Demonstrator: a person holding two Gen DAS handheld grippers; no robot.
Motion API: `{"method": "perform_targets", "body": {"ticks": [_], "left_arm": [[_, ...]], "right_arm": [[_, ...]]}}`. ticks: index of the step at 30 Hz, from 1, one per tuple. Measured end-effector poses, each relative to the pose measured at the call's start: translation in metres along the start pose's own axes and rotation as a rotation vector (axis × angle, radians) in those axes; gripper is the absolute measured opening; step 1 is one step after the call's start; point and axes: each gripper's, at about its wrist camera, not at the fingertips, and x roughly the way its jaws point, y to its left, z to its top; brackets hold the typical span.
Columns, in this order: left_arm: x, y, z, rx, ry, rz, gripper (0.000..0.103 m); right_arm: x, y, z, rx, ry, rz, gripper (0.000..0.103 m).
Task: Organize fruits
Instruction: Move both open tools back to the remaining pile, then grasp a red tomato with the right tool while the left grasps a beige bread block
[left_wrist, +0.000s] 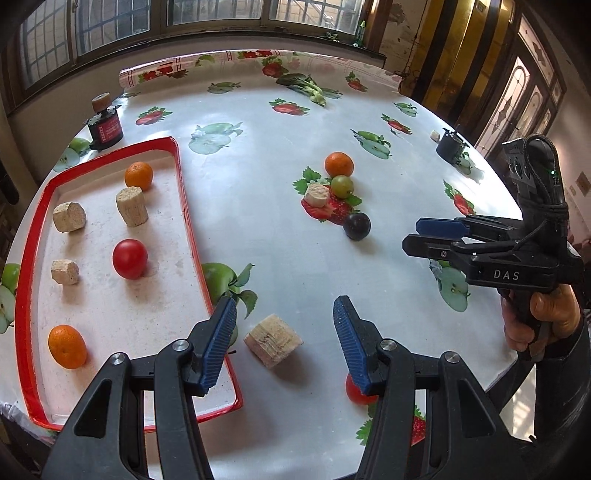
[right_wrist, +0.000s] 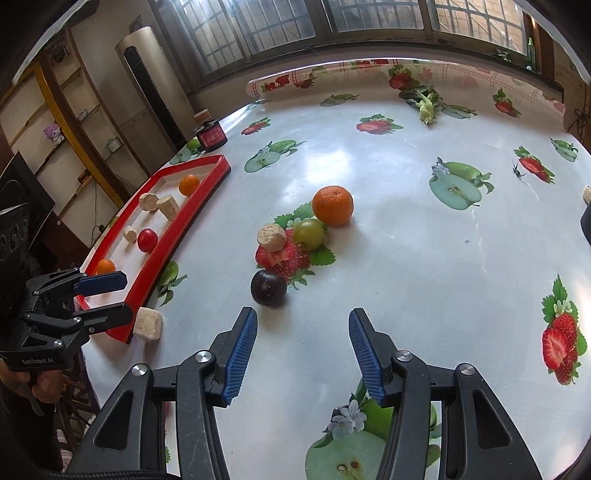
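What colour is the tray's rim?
Red rim around a whitish floor, clearest in the left wrist view.

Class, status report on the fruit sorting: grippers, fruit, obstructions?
Left hand-held gripper open, empty; right hand-held gripper open, empty. Dark plum loose ahead of right, outside red tray. Cork block between left's fingers.

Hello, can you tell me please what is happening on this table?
A person holds a hand-held gripper in each hand and sorts fruit into a red tray. Two oranges, a red tomato and three pale cork-like pieces already lie in it. The left hand-held gripper is open, with a pale block between its fingers on the table. The right hand-held gripper is open and empty, facing a dark plum, a green fruit and an orange.
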Motion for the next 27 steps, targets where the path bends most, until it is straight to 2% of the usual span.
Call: {"method": "perform_targets", "body": {"ticks": [4, 11, 14, 18, 23, 24, 25, 27], "left_arm": [[0.004, 0.003, -0.006, 0.013, 0.019, 0.006, 0.053], [0.012, -0.004, -0.009, 0.088, 0.044, 0.011, 0.053], [0.017, -0.006, -0.009, 0.105, 0.054, 0.010, 0.053], [0.023, -0.004, -0.008, 0.108, 0.062, 0.002, 0.053], [0.026, -0.007, -0.006, 0.138, 0.064, 0.007, 0.053], [0.027, -0.007, -0.006, 0.145, 0.064, 0.007, 0.051], [0.029, -0.008, -0.006, 0.150, 0.070, 0.004, 0.043], [0.035, -0.007, -0.008, 0.156, 0.087, 0.008, 0.036]], "right_arm": [[-0.002, 0.023, -0.025, -0.039, 0.027, 0.052, 0.054], [0.007, 0.086, -0.061, -0.199, 0.103, 0.117, 0.053], [0.007, 0.100, -0.059, -0.209, 0.094, 0.140, 0.053], [0.006, 0.115, -0.056, -0.246, 0.084, 0.131, 0.053], [0.011, 0.128, -0.059, -0.273, 0.107, 0.161, 0.053], [0.013, 0.130, -0.060, -0.276, 0.110, 0.166, 0.053], [0.018, 0.131, -0.061, -0.279, 0.117, 0.160, 0.055], [0.027, 0.131, -0.062, -0.280, 0.126, 0.113, 0.049]]}}
